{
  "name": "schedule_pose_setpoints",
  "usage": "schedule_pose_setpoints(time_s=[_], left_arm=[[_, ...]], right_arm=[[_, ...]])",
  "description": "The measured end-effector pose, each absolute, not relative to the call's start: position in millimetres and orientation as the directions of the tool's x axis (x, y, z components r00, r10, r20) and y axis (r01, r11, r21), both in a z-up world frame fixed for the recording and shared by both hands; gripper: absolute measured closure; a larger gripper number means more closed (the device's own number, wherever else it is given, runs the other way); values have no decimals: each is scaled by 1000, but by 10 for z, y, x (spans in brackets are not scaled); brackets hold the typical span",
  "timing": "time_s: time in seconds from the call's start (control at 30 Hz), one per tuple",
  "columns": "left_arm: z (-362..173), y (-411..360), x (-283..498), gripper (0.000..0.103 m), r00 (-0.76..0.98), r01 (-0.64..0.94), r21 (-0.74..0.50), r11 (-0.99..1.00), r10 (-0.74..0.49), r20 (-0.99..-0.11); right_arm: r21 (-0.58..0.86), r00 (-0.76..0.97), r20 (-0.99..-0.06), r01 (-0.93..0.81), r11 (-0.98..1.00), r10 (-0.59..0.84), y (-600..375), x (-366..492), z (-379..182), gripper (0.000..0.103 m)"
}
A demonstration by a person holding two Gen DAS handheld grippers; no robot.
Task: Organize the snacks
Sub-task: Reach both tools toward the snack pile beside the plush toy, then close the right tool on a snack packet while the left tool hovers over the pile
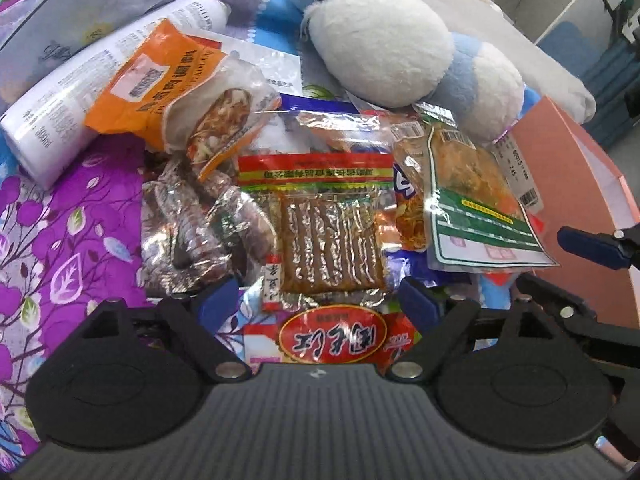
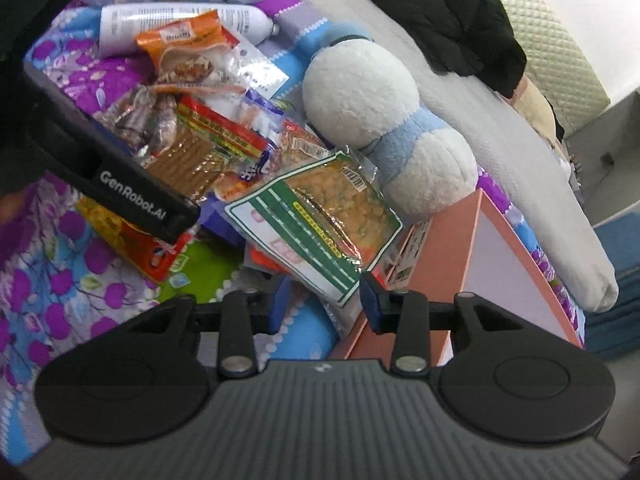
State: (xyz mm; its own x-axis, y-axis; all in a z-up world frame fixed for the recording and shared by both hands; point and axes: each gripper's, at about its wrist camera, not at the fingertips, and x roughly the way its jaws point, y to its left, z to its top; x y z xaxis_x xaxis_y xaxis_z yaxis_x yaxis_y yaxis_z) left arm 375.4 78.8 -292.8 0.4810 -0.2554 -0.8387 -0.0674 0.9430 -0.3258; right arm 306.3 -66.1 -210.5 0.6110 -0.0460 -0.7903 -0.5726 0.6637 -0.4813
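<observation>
A heap of snack packets lies on a floral bedsheet (image 1: 60,240). My left gripper (image 1: 320,302) hangs open just above a clear packet of brown strips with a red label (image 1: 332,236); its pads stand either side of it without touching. My right gripper (image 2: 325,302) is open, with the corner of a green-and-white packet (image 2: 316,216) between its pads and a gap on both sides. That packet (image 1: 476,200) lies at the right of the heap. One blue finger (image 1: 588,246) of the right gripper shows beside it. The left gripper's black body (image 2: 140,200) crosses the right wrist view.
A pink open box (image 2: 440,264) stands right of the heap, also (image 1: 568,184). A white and blue plush toy (image 1: 384,40) lies behind the packets. An orange packet (image 1: 148,84) leans on a white bottle (image 1: 60,112). Crumpled foil packets (image 1: 188,224) sit at the left.
</observation>
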Motion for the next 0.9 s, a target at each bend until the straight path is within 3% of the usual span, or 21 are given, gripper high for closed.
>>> schedule_pose_setpoints(time_s=[0.1,0.2,0.27,0.4,0.7,0.77,0.83,0.9], left_arm=[[-2938,709,3804,14,477,-64,-295,953,-230,-848],[-2957,622,3845,14,481,-81,-272,959,-202,-853],[-2965,577,3851,15,486,-87,-244,966,-173,-857],[-2981,550,3816,28,496,-99,-194,976,-121,-860],[-2926,543,3542,42,545,-70,-204,976,-134,-828],[-2919,567,3474,68,544,-77,-206,975,-132,-828],[-2914,605,3369,68,548,-75,-232,970,-155,-822],[-2906,622,3269,79,549,-72,-234,970,-158,-821]], right_arm=[[-466,584,-811,-595,655,-47,-662,3126,-2155,84],[-457,577,-816,-606,651,-36,-667,3129,-2156,91],[-462,585,-810,-606,647,-30,-673,3108,-2134,93],[-459,601,-799,-605,651,-5,-686,3062,-2045,95],[-462,649,-760,-585,666,42,-753,2892,-1923,95],[-467,661,-748,-580,667,52,-760,2827,-1919,96],[-473,674,-736,-577,666,61,-776,2743,-1912,96],[-485,689,-721,-573,661,67,-780,2617,-1898,96]])
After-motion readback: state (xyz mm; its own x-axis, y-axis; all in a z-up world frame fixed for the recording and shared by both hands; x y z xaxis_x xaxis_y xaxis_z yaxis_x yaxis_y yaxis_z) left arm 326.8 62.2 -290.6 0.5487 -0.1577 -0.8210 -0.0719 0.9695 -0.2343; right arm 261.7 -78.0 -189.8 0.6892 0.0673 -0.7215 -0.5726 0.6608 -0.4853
